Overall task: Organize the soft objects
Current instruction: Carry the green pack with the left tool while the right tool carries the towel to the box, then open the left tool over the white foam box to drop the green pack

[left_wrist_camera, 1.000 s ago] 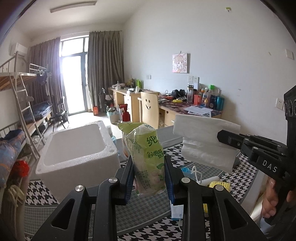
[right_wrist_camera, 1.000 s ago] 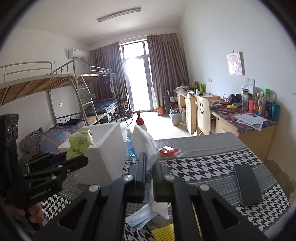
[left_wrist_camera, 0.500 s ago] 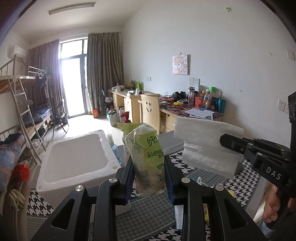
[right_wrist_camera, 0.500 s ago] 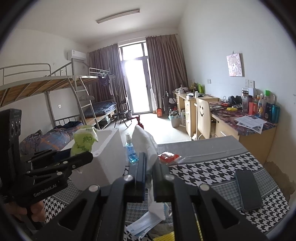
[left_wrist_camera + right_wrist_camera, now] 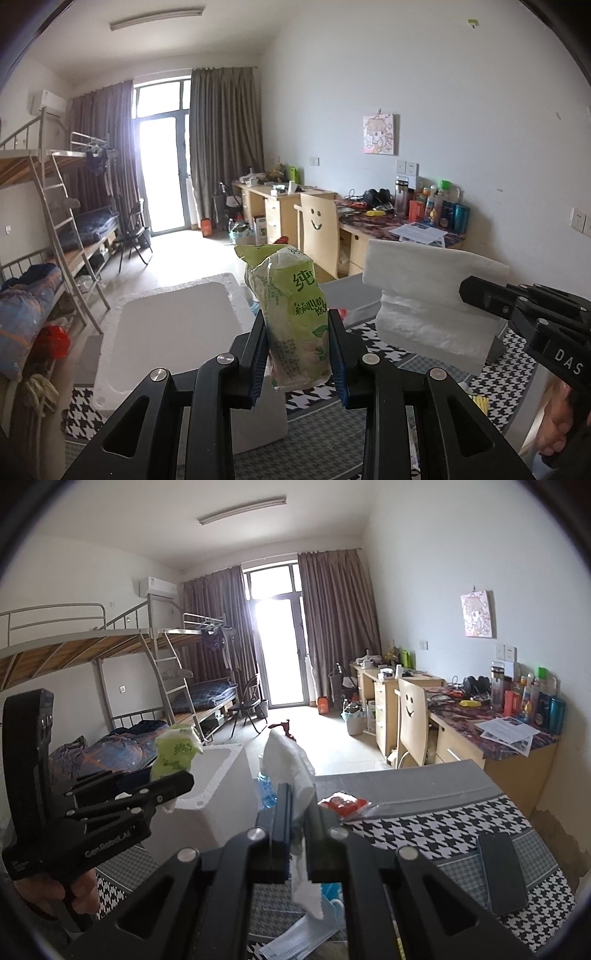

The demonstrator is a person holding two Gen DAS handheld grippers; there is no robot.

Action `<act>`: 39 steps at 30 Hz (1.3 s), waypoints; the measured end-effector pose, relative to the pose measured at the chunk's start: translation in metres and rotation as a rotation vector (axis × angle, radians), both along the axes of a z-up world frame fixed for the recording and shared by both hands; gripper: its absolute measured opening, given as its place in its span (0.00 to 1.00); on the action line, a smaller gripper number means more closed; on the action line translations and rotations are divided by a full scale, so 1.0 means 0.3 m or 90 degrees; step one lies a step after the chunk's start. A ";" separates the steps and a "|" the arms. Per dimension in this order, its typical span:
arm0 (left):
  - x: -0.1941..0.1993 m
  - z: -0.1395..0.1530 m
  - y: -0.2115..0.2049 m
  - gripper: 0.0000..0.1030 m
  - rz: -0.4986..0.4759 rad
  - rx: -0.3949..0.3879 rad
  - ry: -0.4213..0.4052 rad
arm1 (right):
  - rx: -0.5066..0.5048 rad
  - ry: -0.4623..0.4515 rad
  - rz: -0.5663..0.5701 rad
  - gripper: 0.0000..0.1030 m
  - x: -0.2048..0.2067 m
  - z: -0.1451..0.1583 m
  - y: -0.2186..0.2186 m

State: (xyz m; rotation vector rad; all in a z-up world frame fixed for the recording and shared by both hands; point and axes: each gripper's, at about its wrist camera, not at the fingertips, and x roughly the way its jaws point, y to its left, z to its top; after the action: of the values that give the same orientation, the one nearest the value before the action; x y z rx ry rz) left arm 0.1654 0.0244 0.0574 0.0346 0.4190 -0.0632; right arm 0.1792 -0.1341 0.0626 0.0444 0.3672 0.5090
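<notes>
My left gripper (image 5: 297, 354) is shut on a green tissue pack (image 5: 291, 321), held upright in the air beside a white foam box (image 5: 170, 325). In the right wrist view that same green tissue pack (image 5: 175, 753) shows above the left gripper (image 5: 181, 786), at the foam box (image 5: 221, 790) rim. My right gripper (image 5: 299, 838) is shut on a white folded tissue sheet (image 5: 291, 764), which hangs below the jaws too. Seen from the left wrist view, the white sheet (image 5: 428, 299) sticks out flat from the right gripper (image 5: 476, 295).
A houndstooth tablecloth (image 5: 436, 823) covers the table, with a black phone (image 5: 500, 871), a red packet (image 5: 343, 803), a blue bottle (image 5: 266, 790) and a face mask (image 5: 295, 941) on it. A hand (image 5: 74, 890) grips the left handle. Desks (image 5: 391, 225) and a bunk bed (image 5: 55, 221) stand beyond.
Both grippers have risen a little with their loads still held. The foam box and table now sit lower in both views.
</notes>
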 end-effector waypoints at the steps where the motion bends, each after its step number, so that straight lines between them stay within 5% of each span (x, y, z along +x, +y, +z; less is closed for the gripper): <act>1: 0.005 0.003 0.004 0.31 0.002 0.000 0.000 | 0.000 -0.001 0.002 0.08 0.004 0.004 0.004; 39: 0.081 0.067 0.148 0.31 0.133 0.007 -0.021 | -0.014 -0.015 0.093 0.08 0.096 0.068 0.167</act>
State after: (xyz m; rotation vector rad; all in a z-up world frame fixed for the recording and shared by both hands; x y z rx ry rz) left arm 0.1898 0.0688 0.0775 0.0032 0.3886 0.1447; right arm 0.2079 -0.0840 0.0830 -0.0094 0.3549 0.6498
